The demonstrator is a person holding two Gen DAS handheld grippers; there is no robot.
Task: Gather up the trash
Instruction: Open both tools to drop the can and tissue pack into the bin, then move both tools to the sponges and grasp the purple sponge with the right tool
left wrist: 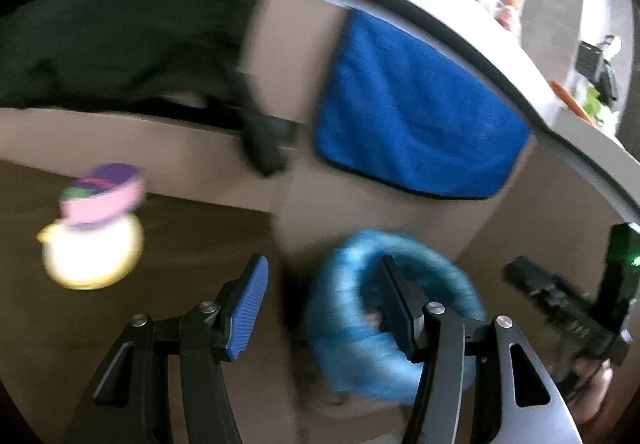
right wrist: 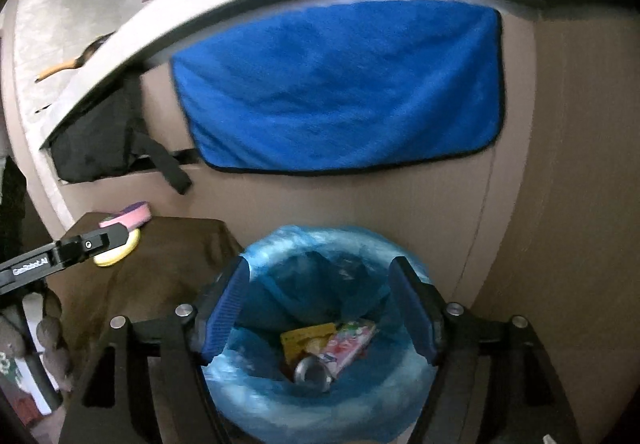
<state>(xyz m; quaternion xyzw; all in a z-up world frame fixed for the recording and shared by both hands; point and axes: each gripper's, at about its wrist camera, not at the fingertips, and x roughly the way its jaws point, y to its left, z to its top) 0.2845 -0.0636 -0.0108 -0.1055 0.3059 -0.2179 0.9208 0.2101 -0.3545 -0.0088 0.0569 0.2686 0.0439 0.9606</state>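
A bin with a blue plastic liner (right wrist: pixel 320 396) stands on the floor below a counter. It holds a crushed can (right wrist: pixel 313 369), a yellow packet (right wrist: pixel 306 336) and a pink wrapper (right wrist: pixel 350 342). My right gripper (right wrist: pixel 320 308) is open and empty, right above the bin's mouth. My left gripper (left wrist: pixel 320 304) is open and empty, up and left of the blurred bin (left wrist: pixel 352 324). The left gripper's body also shows in the right wrist view (right wrist: pixel 64 252).
A blue towel (right wrist: pixel 340 88) and a black cloth (right wrist: pixel 96 140) hang on the counter front. A dark low table (right wrist: pixel 168 260) left of the bin holds a yellow duck toy with a pink hat (left wrist: pixel 94 240). The right gripper's body (left wrist: pixel 568 308) is at the right.
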